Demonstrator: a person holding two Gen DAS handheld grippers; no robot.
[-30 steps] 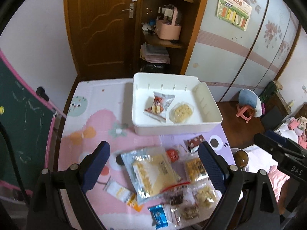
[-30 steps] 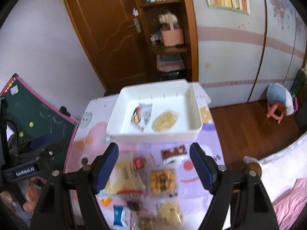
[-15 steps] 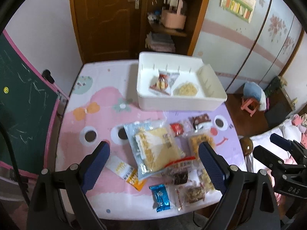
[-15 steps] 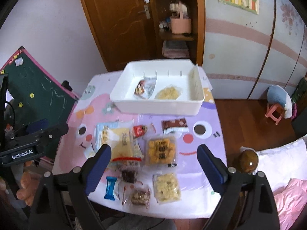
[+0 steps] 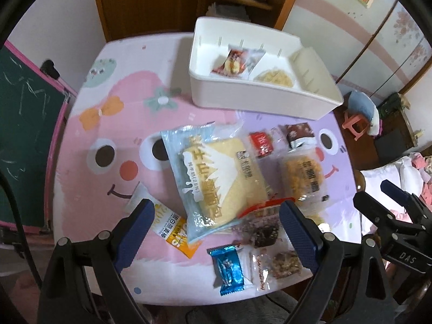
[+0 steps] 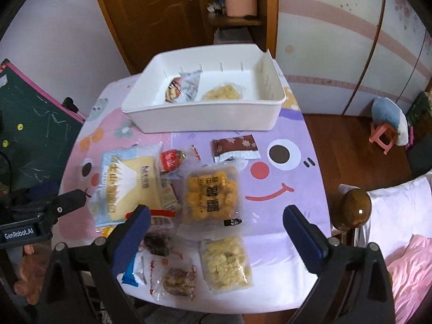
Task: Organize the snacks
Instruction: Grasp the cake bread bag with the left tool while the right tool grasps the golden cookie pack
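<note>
Left gripper (image 5: 213,224): jaws spread wide, blue pads (image 5: 135,228) facing each other, nothing between them; hangs at near edge of scene, pointed forward and down. Right gripper (image 6: 216,232): jaws equally wide apart, nothing held, same forward-down tilt, at near right. Fingertips (image 6: 27,249) of person's left hand wrap left gripper's handle, at near left.

Both wrist views look steeply down from above the near edge of the worktop (image 5: 108,113), toward the wooden door (image 6: 151,21) at upper frame. Each shows the white bin (image 5: 259,100) at upper centre and the snack packets (image 6: 210,191) below it.
</note>
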